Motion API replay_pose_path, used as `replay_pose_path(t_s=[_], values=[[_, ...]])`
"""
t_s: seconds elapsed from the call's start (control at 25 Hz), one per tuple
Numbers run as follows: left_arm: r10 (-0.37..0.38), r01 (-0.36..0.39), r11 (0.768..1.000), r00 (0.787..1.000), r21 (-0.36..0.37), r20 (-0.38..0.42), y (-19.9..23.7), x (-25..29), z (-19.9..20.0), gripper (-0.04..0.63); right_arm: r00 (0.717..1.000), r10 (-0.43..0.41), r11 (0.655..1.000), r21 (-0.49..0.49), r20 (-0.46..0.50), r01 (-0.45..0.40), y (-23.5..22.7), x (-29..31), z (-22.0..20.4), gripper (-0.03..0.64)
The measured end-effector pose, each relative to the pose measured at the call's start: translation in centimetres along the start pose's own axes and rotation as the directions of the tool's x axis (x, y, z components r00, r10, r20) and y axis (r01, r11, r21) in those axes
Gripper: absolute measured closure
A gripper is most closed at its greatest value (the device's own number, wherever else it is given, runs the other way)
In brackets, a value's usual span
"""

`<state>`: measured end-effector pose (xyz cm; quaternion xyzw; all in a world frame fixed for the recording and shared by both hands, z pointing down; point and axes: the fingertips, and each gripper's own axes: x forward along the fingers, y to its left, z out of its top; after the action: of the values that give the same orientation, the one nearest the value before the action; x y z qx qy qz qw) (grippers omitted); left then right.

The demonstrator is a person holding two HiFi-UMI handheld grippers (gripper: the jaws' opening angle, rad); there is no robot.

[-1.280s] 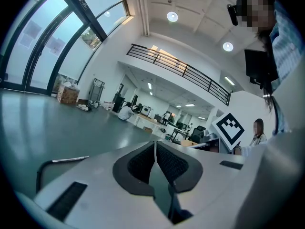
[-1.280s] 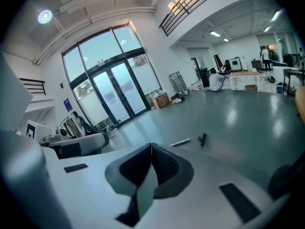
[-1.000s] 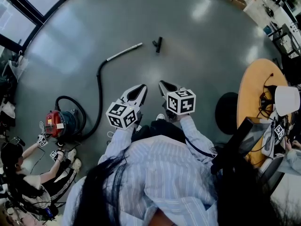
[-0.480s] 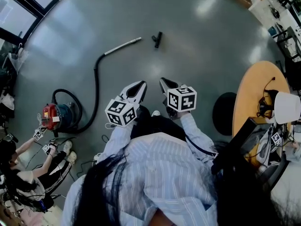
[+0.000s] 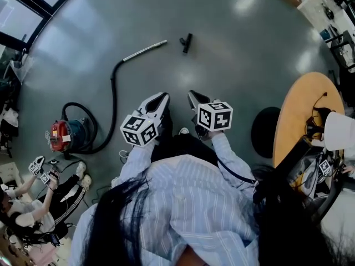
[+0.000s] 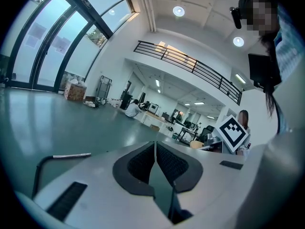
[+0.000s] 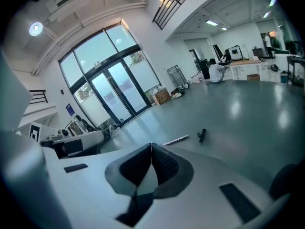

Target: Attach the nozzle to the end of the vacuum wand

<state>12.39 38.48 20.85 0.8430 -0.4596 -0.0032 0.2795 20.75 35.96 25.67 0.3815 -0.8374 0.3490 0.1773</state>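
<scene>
wand (image 7: 175, 140): lower end hidden behind body of right gripper (image 7: 151, 145), right gripper view | nozzle (image 7: 202, 135): too small to tell its opening | hose (image 6: 37, 173): run cut off behind left gripper (image 6: 155, 144) | round table (image 5: 294, 115): lower part hidden, head view

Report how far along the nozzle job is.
Done: nothing yet. The nozzle lies on the floor, apart from the end of the wand. In hand: nothing; the left gripper and right gripper are both shut and empty, away from both parts. Left: pick up nozzle and wand, then push them together.
</scene>
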Motion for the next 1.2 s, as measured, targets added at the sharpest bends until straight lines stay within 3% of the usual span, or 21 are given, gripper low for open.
replay_pose_path(t_s=[0.44,0.96,1.2], values=[[-0.03,0.03,0.999,0.999,-0.014,-0.03,5.1,4.4,3.6,0.577,0.999,-0.047,0.998,0.036,-0.013,0.047,-2.2,4.8,4.7,0.609],[-0.067,0.068,0.998,0.997,0.018,-0.023,19.8,7.5,13.3,0.577,0.995,-0.1,0.994,0.048,0.012,0.099,0.1,18.0,14.2,0.609],[-0.076,0.076,0.997,0.997,-0.007,-0.024,24.1,8.0,14.8,0.577,0.991,-0.13,0.99,0.055,0.011,0.13,0.8,21.2,16.0,0.609]])
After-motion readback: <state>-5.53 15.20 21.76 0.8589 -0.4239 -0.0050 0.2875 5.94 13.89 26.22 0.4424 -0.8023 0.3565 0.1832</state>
